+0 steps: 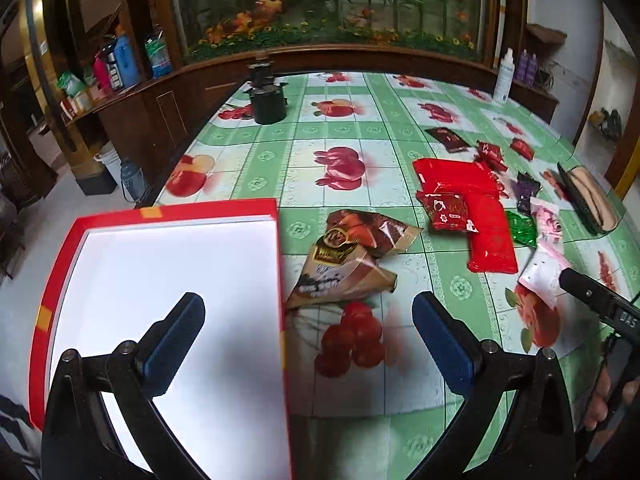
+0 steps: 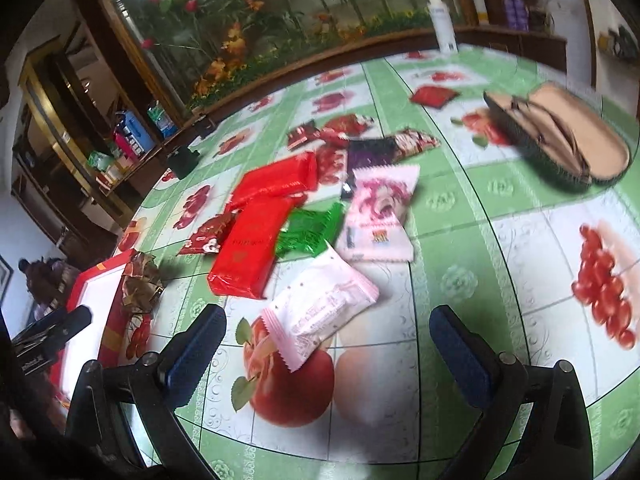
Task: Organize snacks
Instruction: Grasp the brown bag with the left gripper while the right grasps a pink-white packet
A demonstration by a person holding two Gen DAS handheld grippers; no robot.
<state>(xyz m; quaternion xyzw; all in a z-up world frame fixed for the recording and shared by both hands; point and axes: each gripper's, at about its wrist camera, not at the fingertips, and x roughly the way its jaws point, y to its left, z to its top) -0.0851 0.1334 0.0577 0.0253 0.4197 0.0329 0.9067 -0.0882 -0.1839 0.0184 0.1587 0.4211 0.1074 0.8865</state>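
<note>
A red box with a white inside (image 1: 176,280) lies at the table's left edge; it also shows in the right wrist view (image 2: 100,280). My left gripper (image 1: 308,332) is open and empty, its left finger over the box and its right finger over the tablecloth. A brown snack bag (image 1: 348,260) lies just right of the box. My right gripper (image 2: 328,344) is open and empty above a pink-white packet (image 2: 320,312). Beyond lie two long red packs (image 2: 256,236), a green packet (image 2: 312,228), a pink packet (image 2: 380,216) and several small red packets (image 2: 208,236).
A hairbrush (image 2: 560,136) lies at the right. A white bottle (image 2: 442,20) stands at the far edge. A black pot (image 1: 267,100) stands at the far left. The table (image 2: 520,240) has a green fruit-print cloth. Wooden shelves stand behind.
</note>
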